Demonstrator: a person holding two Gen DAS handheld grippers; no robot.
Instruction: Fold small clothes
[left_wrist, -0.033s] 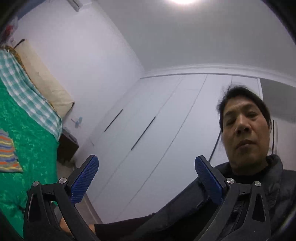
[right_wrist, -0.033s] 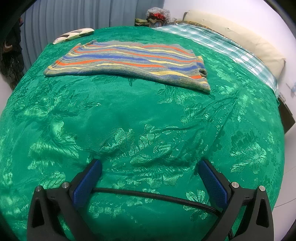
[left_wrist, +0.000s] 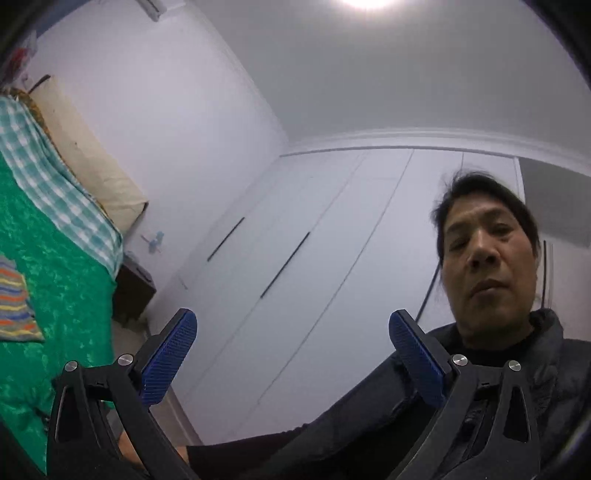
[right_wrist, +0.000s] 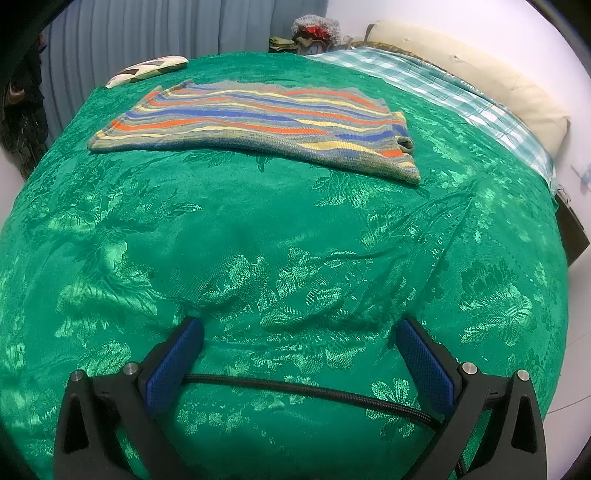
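Observation:
A striped knit garment (right_wrist: 258, 122) in grey, blue, orange and yellow lies flat on the far half of the green bedspread (right_wrist: 280, 236). My right gripper (right_wrist: 299, 332) is open and empty, low over the near part of the bed, well short of the garment. My left gripper (left_wrist: 291, 325) is open and empty, tilted up toward the wall and wardrobe, off the bed's side. A corner of the garment (left_wrist: 14, 302) shows at the left edge of the left wrist view.
A black braided cable (right_wrist: 306, 391) runs across between the right fingers. A checked cloth (right_wrist: 436, 88) and cream pillow (right_wrist: 472, 81) lie at the bed's right side. A patterned item (right_wrist: 147, 70) sits at the far left corner. A person (left_wrist: 487, 258) faces the left gripper.

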